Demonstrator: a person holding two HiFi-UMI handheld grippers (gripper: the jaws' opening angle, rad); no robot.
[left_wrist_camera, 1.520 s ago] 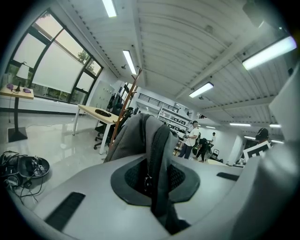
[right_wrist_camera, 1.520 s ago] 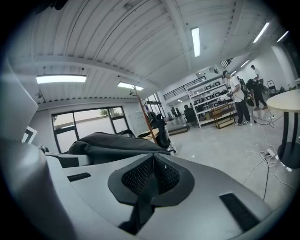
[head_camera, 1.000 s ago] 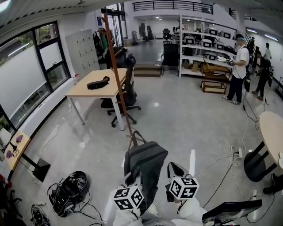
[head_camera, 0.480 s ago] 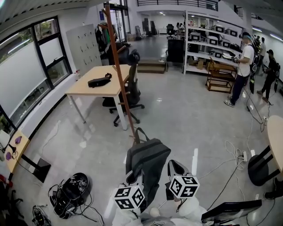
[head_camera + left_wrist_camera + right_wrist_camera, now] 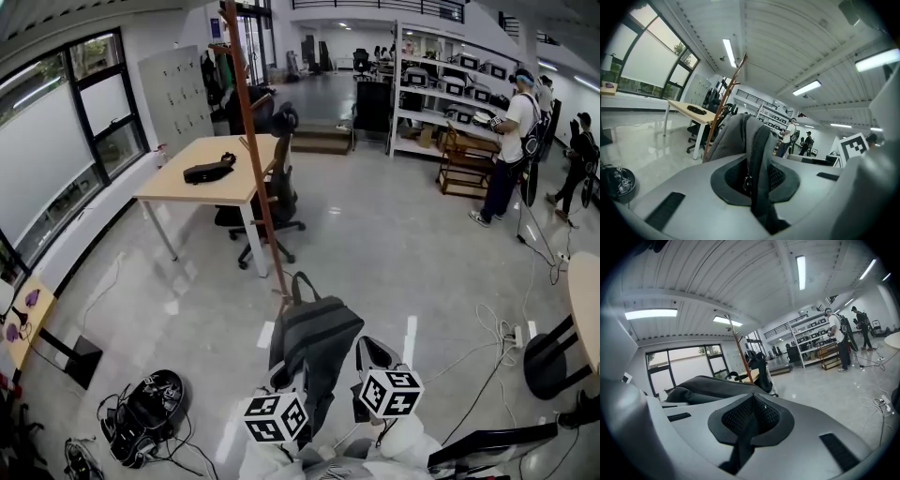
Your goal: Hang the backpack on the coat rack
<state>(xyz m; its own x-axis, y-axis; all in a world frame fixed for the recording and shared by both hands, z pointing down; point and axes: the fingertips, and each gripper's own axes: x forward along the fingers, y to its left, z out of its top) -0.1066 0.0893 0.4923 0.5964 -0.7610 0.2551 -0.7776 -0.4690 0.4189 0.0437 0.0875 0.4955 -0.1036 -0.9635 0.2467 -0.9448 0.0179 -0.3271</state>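
Head view had us looking down at the backpack [image 5: 309, 347], grey and dark, held up over the floor [image 5: 394, 244] between our two grippers and close in front of us. It was not on the rack [image 5: 255, 159]. The tall brown pole stood just beyond the bag, with the bag's top loop lying by its foot; we could not tell whether they touched.

Our left gripper [image 5: 279, 377] sat at the bag's near left edge. In the left gripper view its jaws [image 5: 752, 180] were pressed together on a dark strap [image 5: 757, 154] that ran down between them, and the bag's grey body rose right ahead. The rack [image 5: 724, 110] leaned behind it, to the left.

Our right gripper [image 5: 364, 361] sat at the bag's near right edge. In the right gripper view its jaws [image 5: 749, 420] pinched another dark strap [image 5: 743, 446], and the bag [image 5: 708, 385] lay to the left.

Past the rack stood a table [image 5: 187, 187] and a chair [image 5: 277, 187]. Two people [image 5: 506, 141] stood by the shelves [image 5: 441, 84], well apart from us.
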